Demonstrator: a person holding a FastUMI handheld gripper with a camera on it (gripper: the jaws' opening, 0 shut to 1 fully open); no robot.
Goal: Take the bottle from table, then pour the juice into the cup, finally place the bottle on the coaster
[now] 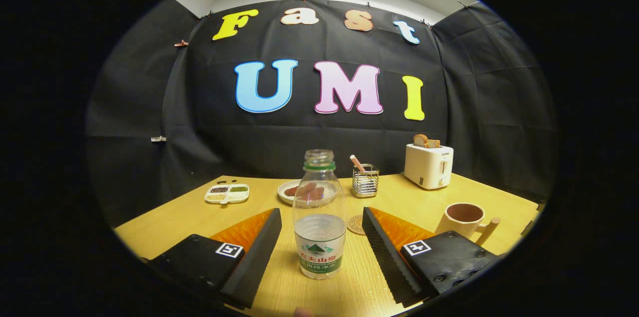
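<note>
Wooden table (199, 217) carries everything. Toaster (428, 165) at far right corner, brand mark too small to read. Gripper (319, 244) spread wide, fingers flanking bottle (319, 214) without touching it. Bottle upright near front edge, uncapped, roughly third full, green-and-white label in Chinese characters. Cup (464, 218) stands right of bottle, beyond right finger. Coaster (356, 224) bare, just behind bottle. Judgement: task barely begun; grasp, pour and placing all remain.

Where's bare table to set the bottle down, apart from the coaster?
Bare wood lies left of the bottle, before the divided dish, and between cup and toaster. Crowded behind the bottle: plate, holder, coaster. The hand-held gripper is open around the bottle.
</note>
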